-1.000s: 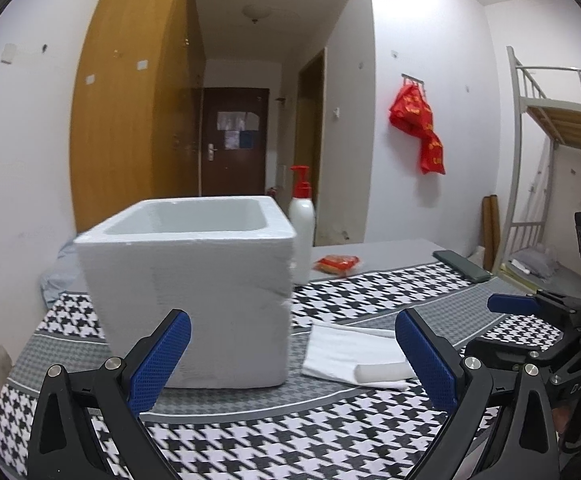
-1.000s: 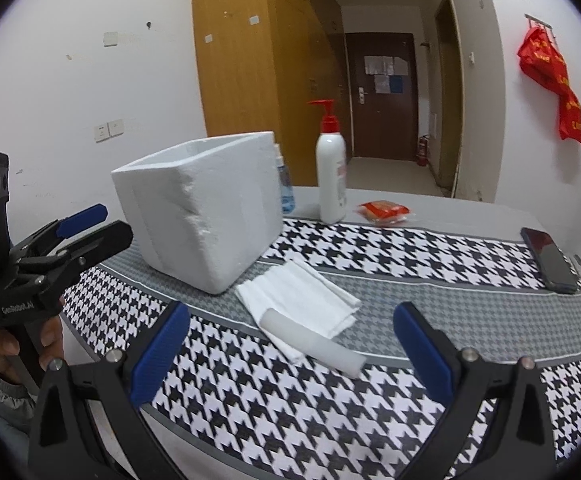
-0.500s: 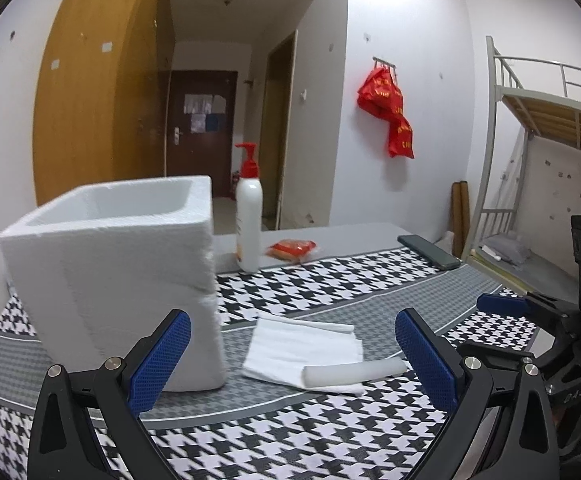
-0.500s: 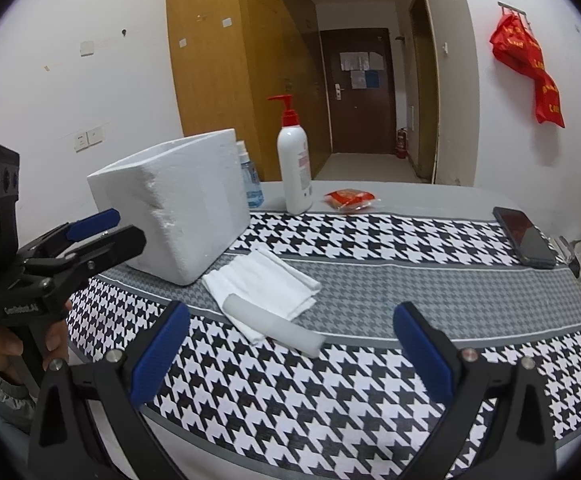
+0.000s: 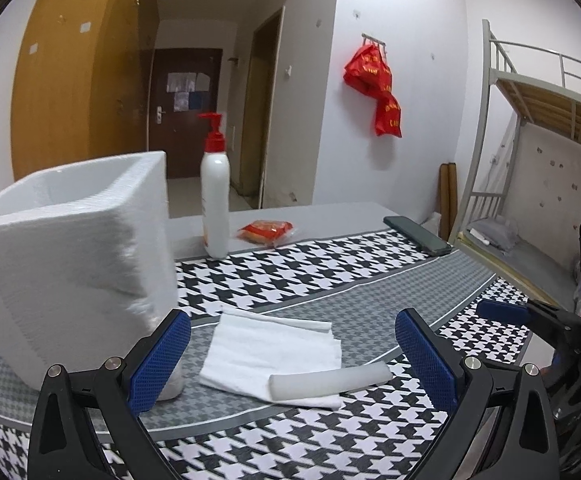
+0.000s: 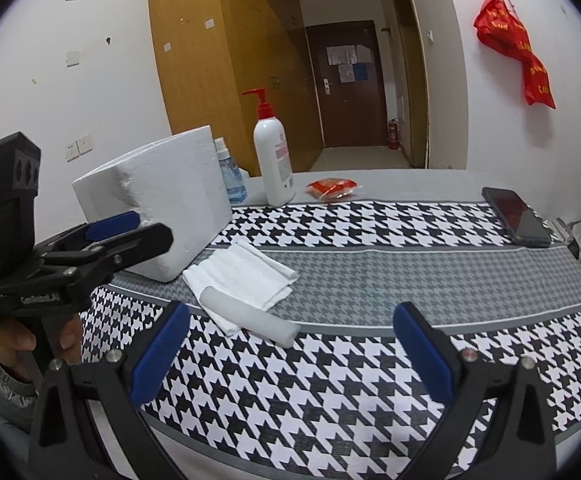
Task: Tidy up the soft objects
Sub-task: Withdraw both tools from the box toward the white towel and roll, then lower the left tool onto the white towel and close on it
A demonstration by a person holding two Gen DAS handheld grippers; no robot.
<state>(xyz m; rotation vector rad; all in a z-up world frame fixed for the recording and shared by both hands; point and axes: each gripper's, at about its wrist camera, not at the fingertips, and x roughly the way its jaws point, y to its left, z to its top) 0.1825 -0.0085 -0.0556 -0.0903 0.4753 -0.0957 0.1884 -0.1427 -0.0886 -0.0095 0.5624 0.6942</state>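
A folded white cloth (image 5: pixel 274 346) (image 6: pixel 242 276) lies on the houndstooth tablecloth, with a white foam cylinder (image 5: pixel 328 382) (image 6: pixel 250 318) resting across its near edge. A white foam box (image 5: pixel 70 256) (image 6: pixel 154 204) stands just left of the cloth. My left gripper (image 5: pixel 292 356) is open, hovering over the cloth and cylinder without touching them. My right gripper (image 6: pixel 290 350) is also open, above the near table edge, a little short of the cylinder. The left gripper (image 6: pixel 110 228) also shows in the right wrist view, held by a hand beside the box.
A white pump bottle with a red top (image 5: pixel 214 196) (image 6: pixel 272 160), a red snack packet (image 5: pixel 266 230) (image 6: pixel 332 187) and a dark phone (image 5: pixel 416 235) (image 6: pixel 514 216) lie towards the back of the table. A small blue-label bottle (image 6: pixel 230 178) stands behind the box. A bunk bed (image 5: pixel 530 160) is at the right.
My left gripper has swung right and come closer, so the box slid to the left of its view and the cloth now sits between its fingers. The right gripper shifted slightly right.
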